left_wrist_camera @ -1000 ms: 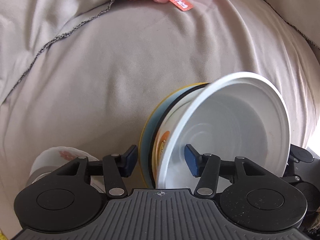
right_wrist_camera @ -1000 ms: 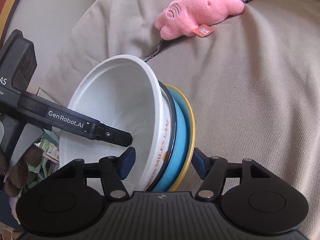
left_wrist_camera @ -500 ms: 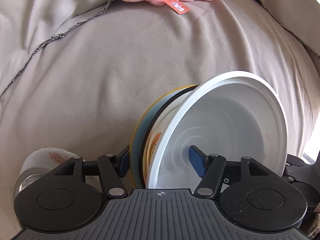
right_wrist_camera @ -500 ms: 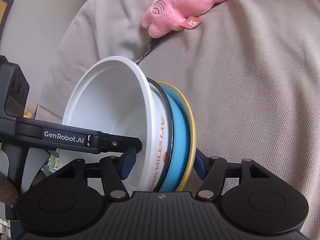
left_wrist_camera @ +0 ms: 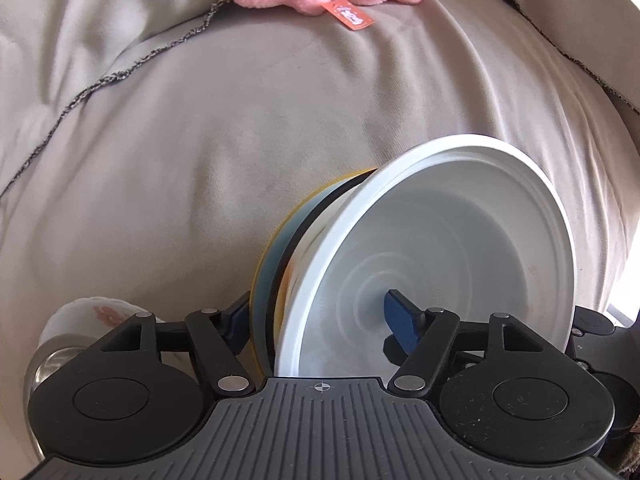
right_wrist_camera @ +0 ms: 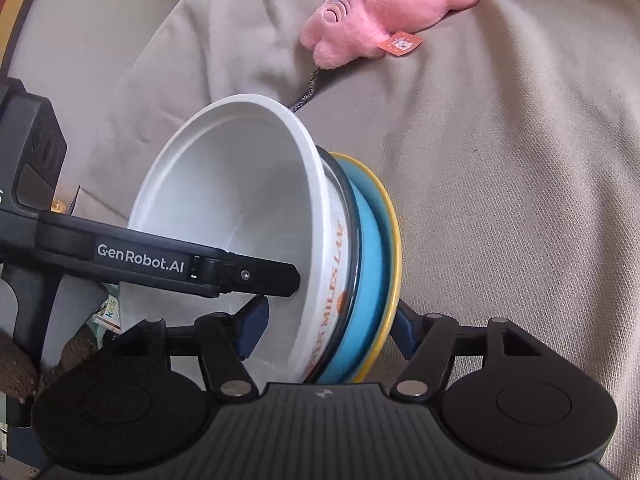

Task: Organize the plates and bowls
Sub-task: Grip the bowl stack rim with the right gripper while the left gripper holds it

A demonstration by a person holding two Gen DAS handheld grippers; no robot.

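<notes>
Nested stack of white bowl (right_wrist_camera: pixel 224 216), lettered bowl (right_wrist_camera: pixel 330 280) and blue plate (right_wrist_camera: pixel 370 264) stands on edge on the couch (right_wrist_camera: pixel 500 200), right gripper (right_wrist_camera: pixel 326 322) clamping it, left gripper (left_wrist_camera: pixel 320 320) spread wide and easing off; setting it down remains.

We were in a home, on a soft sofa or bed: beige fabric cushions (left_wrist_camera: pixel 280 128) with dark piped seams (left_wrist_camera: pixel 120 72), a pink plush toy (right_wrist_camera: pixel 384 12) lying near the back edge, household dishes about.
</notes>
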